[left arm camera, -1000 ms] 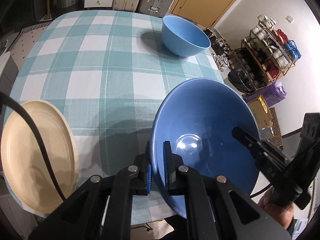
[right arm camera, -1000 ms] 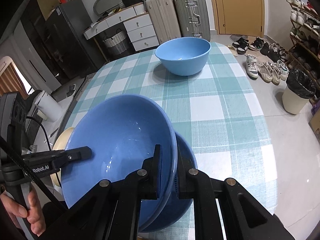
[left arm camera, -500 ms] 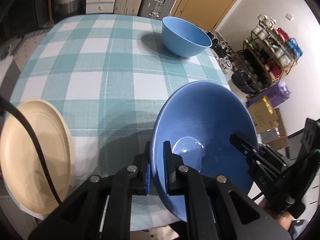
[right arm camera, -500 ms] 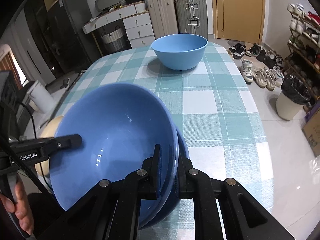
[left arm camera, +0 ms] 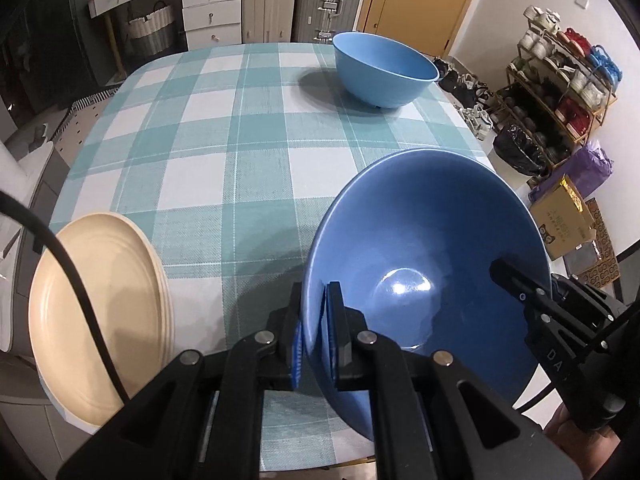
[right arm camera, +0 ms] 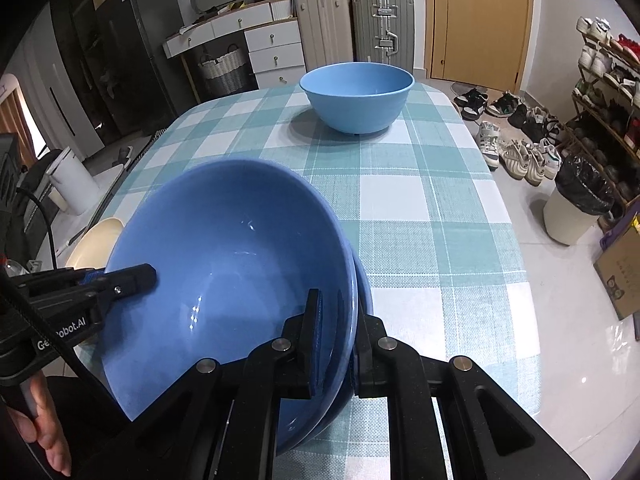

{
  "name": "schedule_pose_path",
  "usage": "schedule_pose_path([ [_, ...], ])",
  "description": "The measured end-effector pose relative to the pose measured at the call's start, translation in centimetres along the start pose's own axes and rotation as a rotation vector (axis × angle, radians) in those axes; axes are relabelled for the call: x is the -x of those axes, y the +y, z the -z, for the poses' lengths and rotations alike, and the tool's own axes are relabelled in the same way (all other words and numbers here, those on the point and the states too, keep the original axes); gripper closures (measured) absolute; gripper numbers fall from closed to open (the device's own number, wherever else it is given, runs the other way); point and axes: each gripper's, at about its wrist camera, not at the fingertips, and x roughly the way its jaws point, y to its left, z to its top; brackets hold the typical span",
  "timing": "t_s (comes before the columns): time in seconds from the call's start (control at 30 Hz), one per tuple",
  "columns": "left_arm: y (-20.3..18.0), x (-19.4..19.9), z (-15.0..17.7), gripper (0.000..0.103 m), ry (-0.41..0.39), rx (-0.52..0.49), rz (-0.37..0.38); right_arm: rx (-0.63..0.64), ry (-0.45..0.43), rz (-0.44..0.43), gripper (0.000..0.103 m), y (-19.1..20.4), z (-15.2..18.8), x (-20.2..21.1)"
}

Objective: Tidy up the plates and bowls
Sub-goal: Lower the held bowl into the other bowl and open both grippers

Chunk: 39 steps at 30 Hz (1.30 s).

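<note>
A dark blue bowl (left arm camera: pixel 420 240) (right arm camera: pixel 224 260) hangs tilted over the near edge of the checked table (left arm camera: pixel 240 140). My left gripper (left arm camera: pixel 316 332) is shut on its left rim. My right gripper (right arm camera: pixel 336 340) is shut on the opposite rim, clamping it together with a second blue bowl (right arm camera: pixel 360 280) nested underneath. Each gripper shows in the other's view: the right gripper (left arm camera: pixel 508 276) and the left gripper (right arm camera: pixel 132 278). A light blue bowl (left arm camera: pixel 384 68) (right arm camera: pixel 356 96) stands upright at the table's far side. A stack of cream plates (left arm camera: pixel 100 320) (right arm camera: pixel 96 236) lies at the near left corner.
A black cable (left arm camera: pixel 60 248) runs over the plates. Right of the table are a shoe rack (left arm camera: pixel 560 80), shoes on the floor (right arm camera: pixel 516 152), a bin (right arm camera: pixel 576 204) and a cardboard box (left arm camera: pixel 560 224). Behind it stand suitcases (right arm camera: pixel 356 28) and drawers (right arm camera: pixel 272 48).
Both grippers kept their grip and sank a little with the bowl. The left wrist turned, so the far bowl and the room behind sit lower in its view.
</note>
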Motion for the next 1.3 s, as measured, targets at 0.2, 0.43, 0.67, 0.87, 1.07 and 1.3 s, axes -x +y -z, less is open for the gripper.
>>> schedule_pose_path([
  [0.2,-0.1,-0.6,0.6,0.094,0.013,-0.002,-0.002,-0.042,-0.025,-0.033,0.092,-0.6,0.4,0.2],
  [0.43,-0.1,-1.0,0.9,0.094,0.011,-0.003,-0.005,-0.041,-0.039,-0.020,0.090,-0.3,0.7,0.4],
  [0.67,0.1,-0.9,1.1,0.093,0.012,0.014,0.017,0.048,-0.084,0.074,0.085,1.2,0.7,1.4],
  [0.87,0.0,-0.9,1.3,0.091,0.013,0.008,0.020,0.124,-0.135,0.183,0.056,2.1,0.6,2.1],
  [1.07,0.6,-0.7,1.7,0.090,0.018,0.022,0.025,0.077,-0.136,0.173,0.055,0.7,0.6,2.2],
  [1.3,1.4,0.8,1.5,0.080,-0.042,0.008,0.000,-0.003,-0.256,0.100,0.028,-0.6,0.3,4.7],
])
